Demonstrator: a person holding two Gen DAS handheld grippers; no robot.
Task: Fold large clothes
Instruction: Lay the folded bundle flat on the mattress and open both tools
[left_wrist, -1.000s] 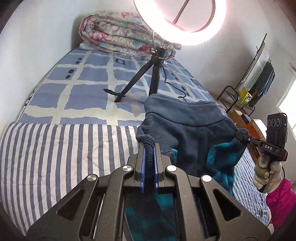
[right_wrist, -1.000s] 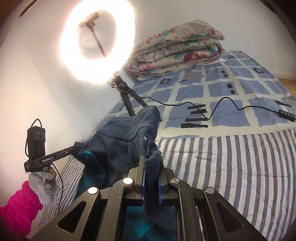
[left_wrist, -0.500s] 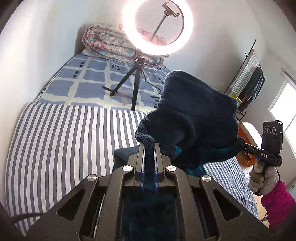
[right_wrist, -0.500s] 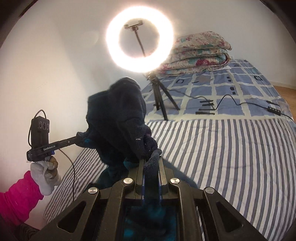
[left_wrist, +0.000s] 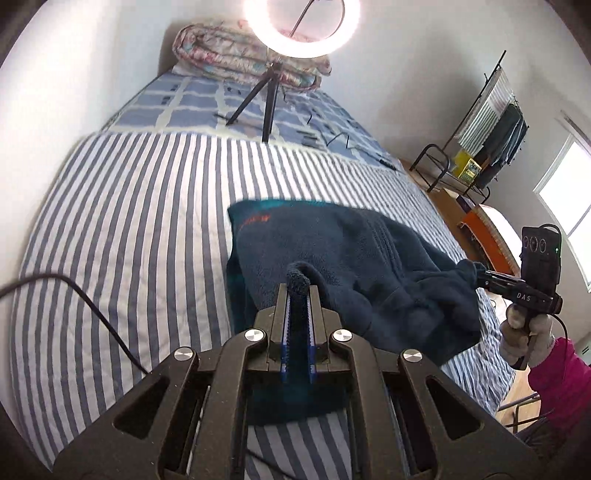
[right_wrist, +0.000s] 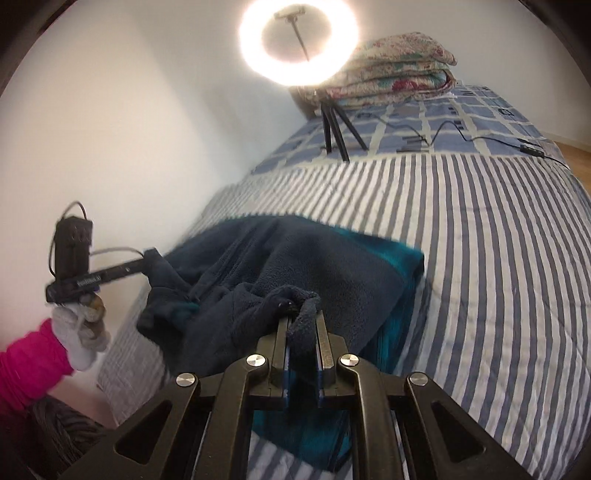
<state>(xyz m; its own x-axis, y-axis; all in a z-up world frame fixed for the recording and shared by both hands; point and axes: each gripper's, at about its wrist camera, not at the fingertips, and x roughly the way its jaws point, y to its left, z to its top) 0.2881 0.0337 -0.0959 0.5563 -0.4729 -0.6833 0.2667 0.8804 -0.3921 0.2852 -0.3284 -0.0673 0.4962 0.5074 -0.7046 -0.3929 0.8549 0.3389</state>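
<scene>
A dark navy fleece garment (left_wrist: 343, 254) with a teal lining lies spread over the striped bedcover (left_wrist: 129, 236), its far edge flat on the bed. My left gripper (left_wrist: 298, 291) is shut on one fold of its near edge. My right gripper (right_wrist: 303, 317) is shut on another fold of the fleece (right_wrist: 295, 258). Each view shows the other gripper out to the side with a corner of cloth in its tips: the right gripper (left_wrist: 480, 271) and the left gripper (right_wrist: 147, 258), held by gloved hands with pink sleeves. The cloth sags between the two grips.
A lit ring light on a tripod (left_wrist: 269, 103) stands on the blue checked sheet beyond the stripes, its cable (right_wrist: 480, 140) trailing across. A folded floral quilt (left_wrist: 236, 55) lies at the headboard. A clothes rack (left_wrist: 491, 122) stands right of the bed. A black cable (left_wrist: 92, 302) crosses the stripes.
Both grippers have drawn back towards the foot of the bed with the fleece. The garment, lifted high half a second ago, has come down and now lies flatter on the stripes.
</scene>
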